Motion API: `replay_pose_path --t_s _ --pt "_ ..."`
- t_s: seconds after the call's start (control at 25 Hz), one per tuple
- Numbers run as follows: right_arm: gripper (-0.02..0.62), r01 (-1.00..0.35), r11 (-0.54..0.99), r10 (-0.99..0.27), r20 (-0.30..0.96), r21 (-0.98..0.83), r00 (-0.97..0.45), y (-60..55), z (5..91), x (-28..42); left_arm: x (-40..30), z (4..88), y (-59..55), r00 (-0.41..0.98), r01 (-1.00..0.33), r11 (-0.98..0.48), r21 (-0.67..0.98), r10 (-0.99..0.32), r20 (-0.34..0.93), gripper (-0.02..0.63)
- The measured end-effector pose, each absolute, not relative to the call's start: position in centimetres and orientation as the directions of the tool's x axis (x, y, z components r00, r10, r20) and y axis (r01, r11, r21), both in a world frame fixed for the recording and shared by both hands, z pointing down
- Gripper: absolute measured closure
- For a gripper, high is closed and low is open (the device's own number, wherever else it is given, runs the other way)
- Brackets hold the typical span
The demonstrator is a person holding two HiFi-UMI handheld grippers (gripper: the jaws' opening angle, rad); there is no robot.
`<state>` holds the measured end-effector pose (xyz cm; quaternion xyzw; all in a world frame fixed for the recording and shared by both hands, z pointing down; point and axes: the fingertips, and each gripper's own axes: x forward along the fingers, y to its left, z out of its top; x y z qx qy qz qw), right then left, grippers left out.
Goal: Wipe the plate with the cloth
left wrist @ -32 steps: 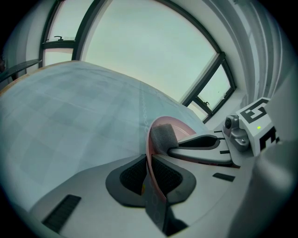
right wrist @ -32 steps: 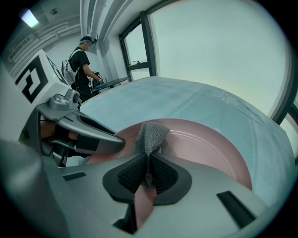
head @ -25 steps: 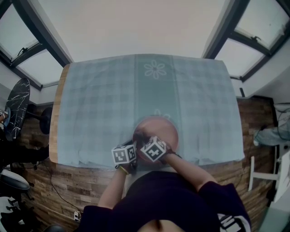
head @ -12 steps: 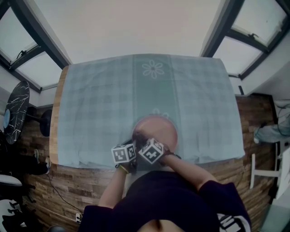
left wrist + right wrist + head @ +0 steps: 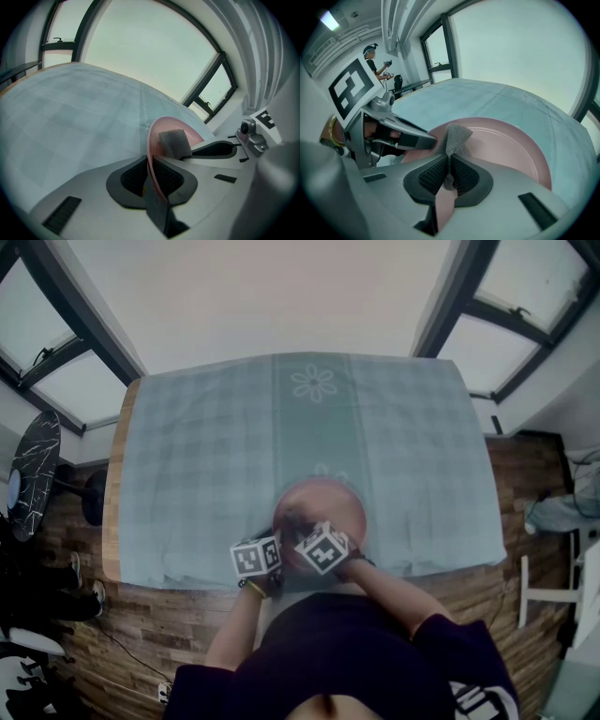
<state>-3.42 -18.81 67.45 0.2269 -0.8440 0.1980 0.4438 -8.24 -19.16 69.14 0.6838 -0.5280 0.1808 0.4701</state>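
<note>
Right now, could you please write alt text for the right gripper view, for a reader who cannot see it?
The right tongs are shut on a grey cloth, which they hold over a pink plate on a pale checked tablecloth. The left tongs come in from the left at the plate's near edge.

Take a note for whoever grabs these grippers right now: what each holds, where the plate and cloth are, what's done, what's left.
Left gripper: shut on the pink plate's near rim.
Right gripper: shut on the grey cloth, its free end against the plate's face.
Plate: on the checked tablecloth, near the table's front edge.
Done: both grips set, cloth on plate; how much is wiped can't be told.
Left: sweep the cloth across the plate's face.
</note>
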Motion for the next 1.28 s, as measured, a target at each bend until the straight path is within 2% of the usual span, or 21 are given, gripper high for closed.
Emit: replay_pose_path --t_s 0.52,1.0,1.28 --pt "0.563 -0.661 0.750 -0.384 0.827 0.020 -0.411 -24.6 65.2 3.3 -8.2 69.1 -19.1 0.386 -0.889 -0.007 0.457 -0.546 0.743 0.560" --pt "0.563 -0.657 0.745 -0.393 0.871 0.114 -0.295 -26.8 67.2 7.0 -8.1 69.1 -19.2 0.388 -0.889 -0.009 0.457 -0.543 0.744 0.560" --pt "0.562 -0.629 0.764 -0.382 0.887 0.144 -0.261 -26.5 67.7 6.8 -8.1 69.1 -19.1 0.384 -0.891 -0.004 0.454 -0.542 0.748 0.560"
